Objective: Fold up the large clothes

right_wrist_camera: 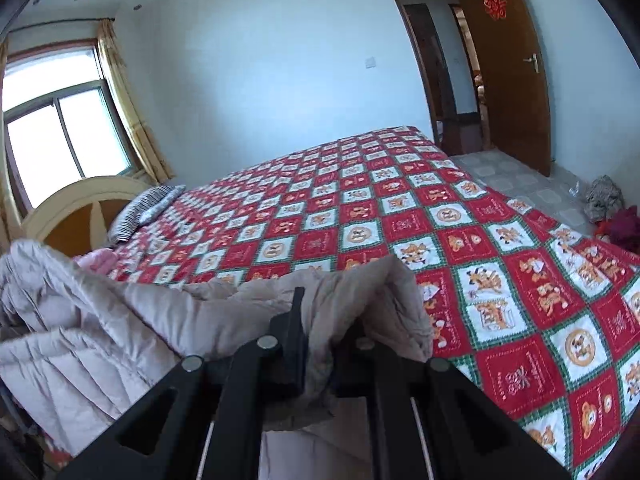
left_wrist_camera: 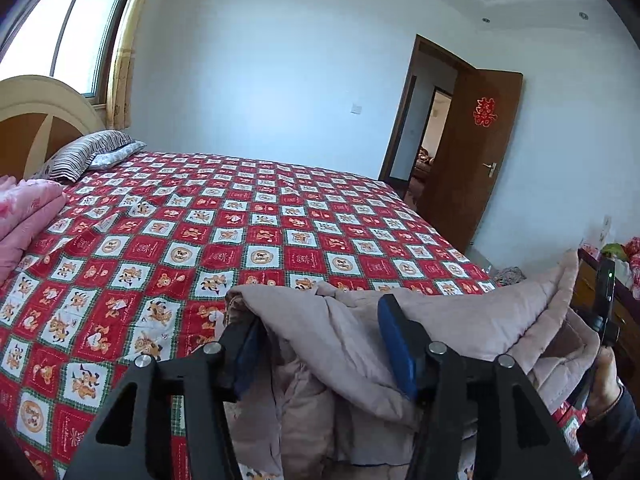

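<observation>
A beige quilted padded coat [left_wrist_camera: 460,312] hangs bunched over the near edge of the bed, held up off it. My left gripper [left_wrist_camera: 320,312] stands open, its blue pads [left_wrist_camera: 396,344] wide apart. Loose folds of the coat lie between them and drape over the left finger. The right pad's inner face is bare. In the right wrist view my right gripper [right_wrist_camera: 324,312] is shut on a fold of the coat [right_wrist_camera: 120,320]; cloth covers its right finger. At the right edge of the left wrist view, a person's hand [left_wrist_camera: 604,380] holds the right gripper's handle.
The bed's red check cartoon sheet [left_wrist_camera: 240,220] [right_wrist_camera: 480,240] spreads ahead. A folded pink quilt [left_wrist_camera: 24,216], a striped pillow [left_wrist_camera: 84,152] and a headboard lie at the left. A brown door [left_wrist_camera: 472,152] stands open. Cloth piles [right_wrist_camera: 604,196] lie on the tiled floor.
</observation>
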`<state>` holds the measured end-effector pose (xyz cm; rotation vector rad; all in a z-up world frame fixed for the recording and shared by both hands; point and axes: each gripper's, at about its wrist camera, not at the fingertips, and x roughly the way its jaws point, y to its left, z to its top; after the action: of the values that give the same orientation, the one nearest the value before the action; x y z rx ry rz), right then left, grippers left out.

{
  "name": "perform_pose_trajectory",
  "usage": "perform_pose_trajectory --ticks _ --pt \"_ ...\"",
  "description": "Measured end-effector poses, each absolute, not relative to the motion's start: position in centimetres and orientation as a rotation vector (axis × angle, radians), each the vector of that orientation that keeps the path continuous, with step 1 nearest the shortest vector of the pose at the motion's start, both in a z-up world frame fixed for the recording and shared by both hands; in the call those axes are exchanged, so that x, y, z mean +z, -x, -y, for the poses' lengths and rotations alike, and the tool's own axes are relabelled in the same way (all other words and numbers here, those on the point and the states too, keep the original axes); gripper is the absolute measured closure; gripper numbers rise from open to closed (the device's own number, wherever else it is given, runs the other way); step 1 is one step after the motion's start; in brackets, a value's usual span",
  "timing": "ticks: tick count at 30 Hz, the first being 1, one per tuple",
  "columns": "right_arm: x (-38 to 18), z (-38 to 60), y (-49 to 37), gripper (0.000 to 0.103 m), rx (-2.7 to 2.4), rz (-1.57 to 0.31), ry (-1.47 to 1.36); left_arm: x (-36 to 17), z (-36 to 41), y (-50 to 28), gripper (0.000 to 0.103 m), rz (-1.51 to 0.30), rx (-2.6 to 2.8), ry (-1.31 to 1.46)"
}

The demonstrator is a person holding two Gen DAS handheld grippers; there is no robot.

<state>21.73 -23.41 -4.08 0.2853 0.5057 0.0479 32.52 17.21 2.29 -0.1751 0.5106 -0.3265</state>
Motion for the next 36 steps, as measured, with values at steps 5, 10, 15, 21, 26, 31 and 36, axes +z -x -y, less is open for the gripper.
perform_pose_trajectory --ticks 5,10,15,21,26,31,36 --pt "-6.8 25.2 -27.0 0.093 -0.02 -0.569 -0.388 0.3 -18.4 -37.6 0.026 -0.552 -0.27 0.275" --pt "-9.0 25.5 -31.0 0.093 -0.074 -0.621 -0.364 -1.1 -17.6 -39.5 0.001 -0.491 -0.102 0.203" --pt "-10.2 24.1 -34.8 0.093 -0.115 -0.629 -0.286 -5.5 -11.6 -41.2 0.001 -0.54 -0.074 -0.016" --pt "-10.6 23.9 -36.3 0.065 -0.119 -0.628 -0.309 -10.1 -6.9 -43.4 0.001 -0.555 0.025 -0.216" --pt "-8.1 21.3 -32.1 0.015 -0.124 -0.45 -0.255 -12.4 -7.4 -46.5 0.001 -0.66 0.119 -0.142" --pt "-7.2 14.9 -28.6 0.003 -0.011 -0.308 -0.114 -13.6 -7.7 -48.8 0.001 -0.721 0.173 -0.097" --pt "-11.6 8.8 -31.6 0.002 0.057 -0.446 0.152 -11.7 -8.5 -48.0 0.001 -0.705 0.164 0.002"
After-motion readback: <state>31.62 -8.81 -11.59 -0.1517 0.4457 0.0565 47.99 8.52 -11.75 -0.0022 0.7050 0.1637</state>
